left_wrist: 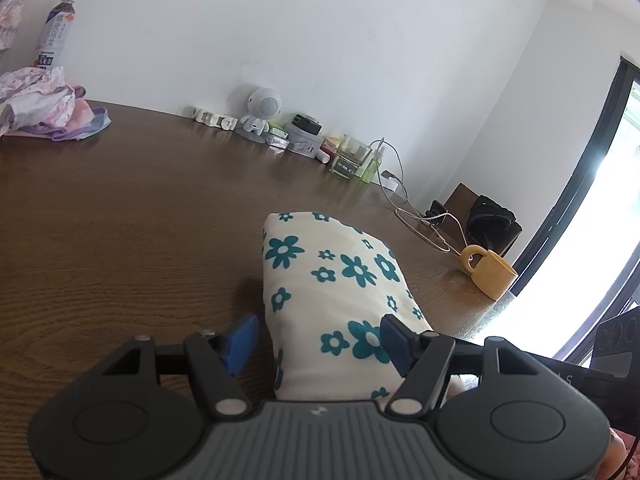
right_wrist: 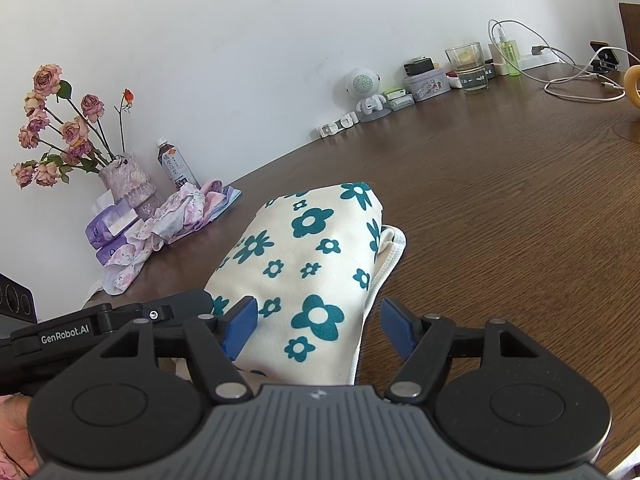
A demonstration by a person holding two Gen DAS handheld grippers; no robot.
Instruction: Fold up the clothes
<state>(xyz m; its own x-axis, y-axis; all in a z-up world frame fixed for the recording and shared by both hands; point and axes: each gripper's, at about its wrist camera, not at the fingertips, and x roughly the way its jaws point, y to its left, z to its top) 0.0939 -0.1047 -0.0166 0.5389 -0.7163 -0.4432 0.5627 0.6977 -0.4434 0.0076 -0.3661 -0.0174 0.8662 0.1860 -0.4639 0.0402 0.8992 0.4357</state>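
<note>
Both grippers, left (left_wrist: 318, 340) and right (right_wrist: 316, 328), stand wide open astride the folded cloth (left_wrist: 332, 292), pinching nothing. It lies on the table (left_wrist: 120, 220); mug (left_wrist: 490, 272) beside it, wall (left_wrist: 320, 32) behind.

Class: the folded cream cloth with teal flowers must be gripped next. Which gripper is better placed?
Neither clearly. The left gripper and right gripper both stand open astride the folded cream cloth with teal flowers.
</note>
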